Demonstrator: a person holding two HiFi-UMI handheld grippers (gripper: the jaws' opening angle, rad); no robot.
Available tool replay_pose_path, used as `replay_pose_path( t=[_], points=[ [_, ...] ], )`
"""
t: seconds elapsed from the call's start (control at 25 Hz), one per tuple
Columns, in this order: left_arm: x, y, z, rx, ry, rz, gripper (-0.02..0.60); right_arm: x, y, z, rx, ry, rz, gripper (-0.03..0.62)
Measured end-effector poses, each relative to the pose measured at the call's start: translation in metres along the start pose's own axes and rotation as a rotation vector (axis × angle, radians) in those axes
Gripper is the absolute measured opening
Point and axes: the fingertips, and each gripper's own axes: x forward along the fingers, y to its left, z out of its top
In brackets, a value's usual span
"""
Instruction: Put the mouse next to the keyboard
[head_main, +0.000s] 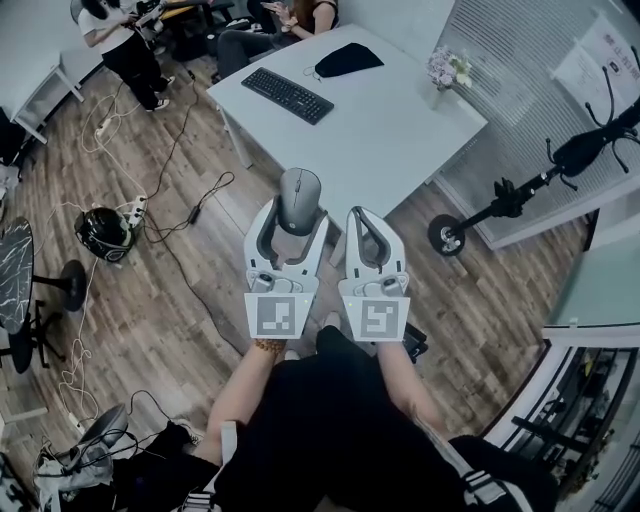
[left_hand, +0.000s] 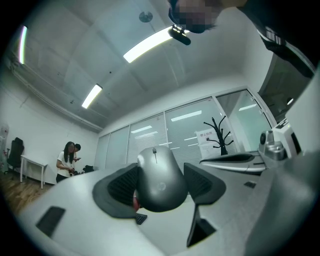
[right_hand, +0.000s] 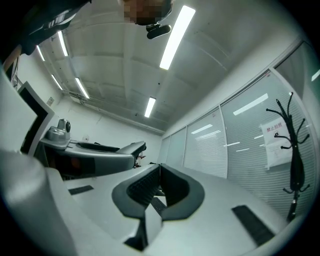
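A grey computer mouse (head_main: 298, 199) sits clamped between the jaws of my left gripper (head_main: 293, 222), held up in the air in front of the person. The left gripper view shows the same mouse (left_hand: 159, 179) filling the gap between the dark pads. My right gripper (head_main: 364, 231) hangs beside it on the right, shut with nothing between its jaws; in the right gripper view its pads (right_hand: 145, 187) meet. A black keyboard (head_main: 287, 95) lies on the white table (head_main: 400, 130) farther ahead, at its left side.
A black pouch (head_main: 347, 60) and a small flower pot (head_main: 449, 69) are on the table's far part. Cables and a helmet (head_main: 103, 233) lie on the wood floor at left. A scooter (head_main: 520, 190) leans at right. People stand and sit behind the table.
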Motion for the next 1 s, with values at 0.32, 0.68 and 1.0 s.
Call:
replay_pose_path(
  t=[0.32,0.68,1.0],
  points=[
    [0.063,-0.018,-0.017,0.038,0.001,0.054,0.295,0.036,-0.058,-0.024,0.028,-0.008,0.047,-0.002],
    [0.083,-0.018,-0.03,0.055,-0.011,0.071,0.296,0.044,-0.073,-0.037,0.019,-0.013,0.067,-0.002],
    [0.108,-0.01,-0.047,0.042,-0.012,0.05,0.296,0.057,-0.088,-0.054,0.003,0.0,0.028,-0.001]
  ],
)
